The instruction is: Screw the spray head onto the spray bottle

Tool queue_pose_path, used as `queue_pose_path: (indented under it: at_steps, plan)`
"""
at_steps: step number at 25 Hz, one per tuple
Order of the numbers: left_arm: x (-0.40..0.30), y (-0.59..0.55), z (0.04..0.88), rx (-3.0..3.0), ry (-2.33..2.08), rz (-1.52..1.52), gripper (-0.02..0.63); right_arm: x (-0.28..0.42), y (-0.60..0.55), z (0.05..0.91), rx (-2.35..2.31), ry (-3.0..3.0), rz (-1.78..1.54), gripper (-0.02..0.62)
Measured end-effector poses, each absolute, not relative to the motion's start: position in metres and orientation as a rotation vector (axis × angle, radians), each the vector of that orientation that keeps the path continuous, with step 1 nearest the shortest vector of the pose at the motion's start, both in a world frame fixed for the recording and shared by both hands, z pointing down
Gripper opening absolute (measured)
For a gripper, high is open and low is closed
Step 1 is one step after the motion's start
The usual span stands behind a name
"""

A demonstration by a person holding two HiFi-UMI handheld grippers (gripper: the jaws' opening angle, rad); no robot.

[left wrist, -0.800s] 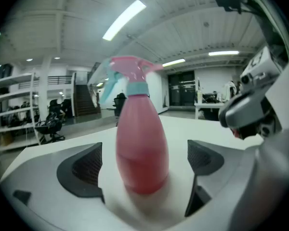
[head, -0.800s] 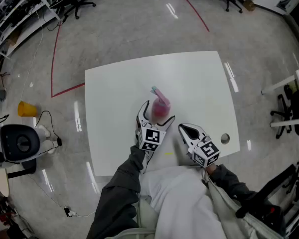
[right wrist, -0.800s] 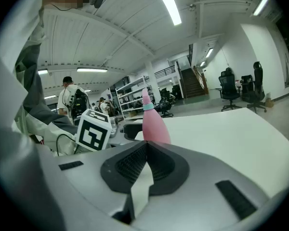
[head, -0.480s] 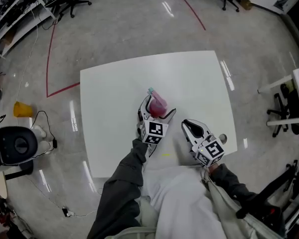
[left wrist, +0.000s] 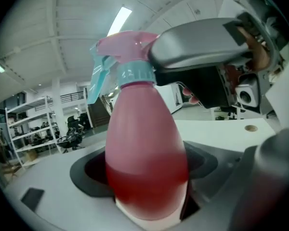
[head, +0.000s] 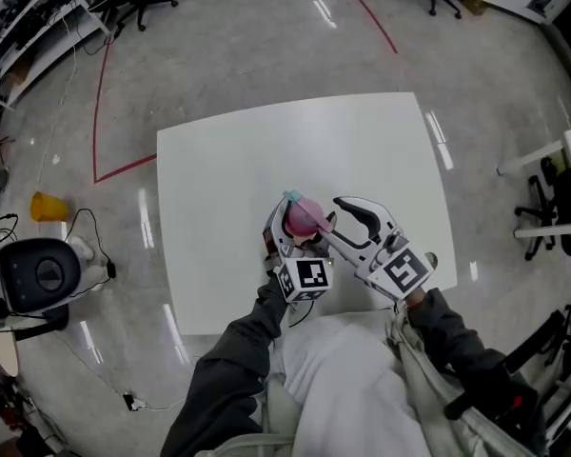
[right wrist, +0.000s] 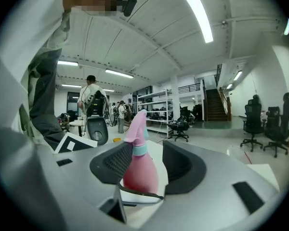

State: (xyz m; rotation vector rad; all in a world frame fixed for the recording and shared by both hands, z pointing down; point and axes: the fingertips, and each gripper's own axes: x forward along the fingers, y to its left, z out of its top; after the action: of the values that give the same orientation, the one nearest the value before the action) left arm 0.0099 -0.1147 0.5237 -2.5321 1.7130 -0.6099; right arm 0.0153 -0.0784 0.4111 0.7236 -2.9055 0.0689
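Swinging in, right gripper [head: 331, 219] (jaws spread) reaches the spray head [left wrist: 127, 57] for tightening; left gripper [head: 301, 230] clamps spray bottle [left wrist: 144, 148].

Spray bottle [head: 305, 214] in left gripper [head: 288, 228], above table [head: 219, 179]

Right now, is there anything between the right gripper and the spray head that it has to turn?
Nothing visible. In the right gripper view, the open right gripper looks straight at the spray head, with only air in front of it. The left gripper clamps the bottle lower down, so it does not block the way.
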Motion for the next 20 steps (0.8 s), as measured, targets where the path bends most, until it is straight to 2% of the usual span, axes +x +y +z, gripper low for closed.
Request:
queue_pose_path:
  at_steps: [2, 5, 7, 10, 13, 15, 16, 17, 18, 19, 20]
  plan:
    - [-0.003, -0.108, 0.519, -2.463, 1.812, -0.648, 0.436, 0.004, -0.074, 0.407, 0.703, -2.883, 0.020, 0.185]
    - [-0.018, -0.099, 0.517, -2.357, 1.874, -0.752, 0.436, -0.005, -0.065, 0.407, 0.758, -2.779, -0.107, 0.044]
    - [-0.022, -0.095, 0.516, -2.338, 1.881, -0.800, 0.434, -0.009, -0.060, 0.404, 0.834, -2.748, -0.084, 0.006]
    - [-0.019, -0.088, 0.509, -2.408, 1.860, -0.755, 0.433, -0.022, -0.045, 0.392, 0.777, -2.816, -0.033, 0.005]
    - [-0.008, -0.078, 0.494, -2.566, 1.722, -0.587, 0.433, -0.027, -0.022, 0.384, 0.563, -2.856, -0.125, 0.008]
    - [0.000, -0.070, 0.478, -2.661, 1.603, -0.465, 0.433, -0.011, -0.013, 0.376, 0.554, -2.923, 0.007, 0.012]
    - [0.003, -0.066, 0.471, -2.702, 1.534, -0.422, 0.433, 0.000, -0.012, 0.370, 0.569, -2.964, 0.110, 0.042]
    - [0.005, -0.061, 0.464, -2.741, 1.452, -0.391, 0.433, 0.011, -0.013, 0.365, 0.569, -3.001, 0.173, 0.114]
    - [0.007, -0.056, 0.457, -2.777, 1.362, -0.368, 0.433, 0.018, -0.016, 0.357, 0.558, -3.041, 0.184, 0.232]
    - [0.010, -0.050, 0.451, -2.812, 1.268, -0.347, 0.433, 0.021, -0.020, 0.348, 0.539, -3.078, 0.160, 0.289]
    - [0.014, -0.043, 0.447, -2.848, 1.172, -0.331, 0.433, 0.022, -0.022, 0.341, 0.507, -3.093, 0.132, 0.290]
